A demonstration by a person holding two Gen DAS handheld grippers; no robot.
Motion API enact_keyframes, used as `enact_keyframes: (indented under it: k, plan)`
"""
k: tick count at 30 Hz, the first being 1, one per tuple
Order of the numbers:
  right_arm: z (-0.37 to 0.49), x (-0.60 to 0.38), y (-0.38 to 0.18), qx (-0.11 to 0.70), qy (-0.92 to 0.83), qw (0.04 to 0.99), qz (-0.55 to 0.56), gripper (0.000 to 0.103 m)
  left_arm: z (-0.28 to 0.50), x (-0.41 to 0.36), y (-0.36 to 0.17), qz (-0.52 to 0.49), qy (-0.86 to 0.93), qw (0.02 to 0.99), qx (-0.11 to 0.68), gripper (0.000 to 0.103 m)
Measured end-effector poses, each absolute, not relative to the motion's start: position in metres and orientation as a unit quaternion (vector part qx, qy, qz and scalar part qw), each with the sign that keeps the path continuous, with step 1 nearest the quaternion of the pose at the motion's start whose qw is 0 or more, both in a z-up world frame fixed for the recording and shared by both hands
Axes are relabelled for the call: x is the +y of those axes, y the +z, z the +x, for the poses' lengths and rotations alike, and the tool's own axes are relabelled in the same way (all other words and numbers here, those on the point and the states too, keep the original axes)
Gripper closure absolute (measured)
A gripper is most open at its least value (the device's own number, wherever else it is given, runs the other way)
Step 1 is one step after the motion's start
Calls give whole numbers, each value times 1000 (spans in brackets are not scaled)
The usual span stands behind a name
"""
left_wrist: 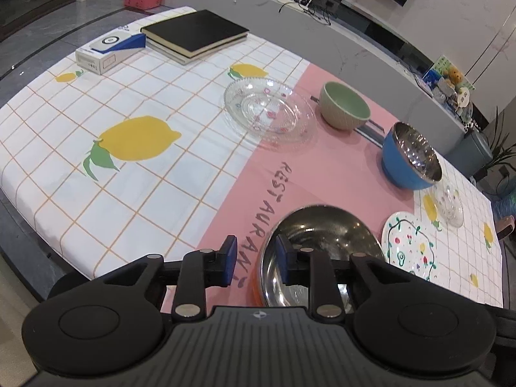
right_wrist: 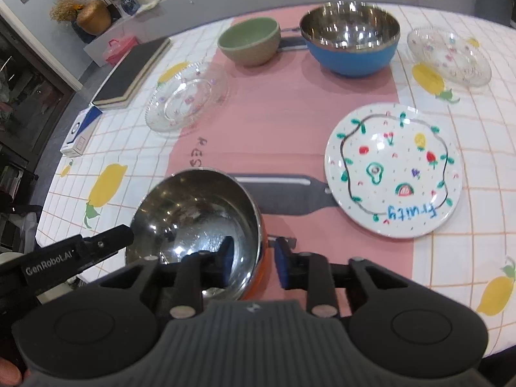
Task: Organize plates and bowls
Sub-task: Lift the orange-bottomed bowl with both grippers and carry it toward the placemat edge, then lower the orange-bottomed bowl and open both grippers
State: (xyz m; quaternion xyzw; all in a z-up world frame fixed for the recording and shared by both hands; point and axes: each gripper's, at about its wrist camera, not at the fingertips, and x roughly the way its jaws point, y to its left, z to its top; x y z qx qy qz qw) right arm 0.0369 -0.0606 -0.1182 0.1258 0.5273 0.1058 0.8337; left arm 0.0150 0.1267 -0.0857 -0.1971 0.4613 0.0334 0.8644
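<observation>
The counter [right_wrist: 225, 148] carries everything. Nearest, the orange steel bowl [right_wrist: 196, 213] is light, stiff and slick; grip its rim. Both right tongs [right_wrist: 251, 259] and left tongs [left_wrist: 254, 259] straddle that rim, parted, not yet clamped.

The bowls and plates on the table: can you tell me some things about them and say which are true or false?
1. The green bowl is stacked inside the blue bowl. False: they stand side by side, apart.
2. The painted plate reads "fruity". True.
3. The right hand-held gripper straddles the rim of the orange-sided steel bowl. True.
4. Both glass plates are stacked together. False: they lie at opposite sides of the table.
5. The blue bowl holds fruit. False: it is empty.
</observation>
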Motion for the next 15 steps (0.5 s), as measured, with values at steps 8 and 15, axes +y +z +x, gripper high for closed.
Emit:
enact_keyframes:
  k: [8,15]
  plan:
    - [37,-75,-95,496,100,853,129,65,20,122,-60,-171,20,885,433,73]
    - [45,-99,-74,465,88,869,141,64,37,107,-29,-146,-17,903,404,73]
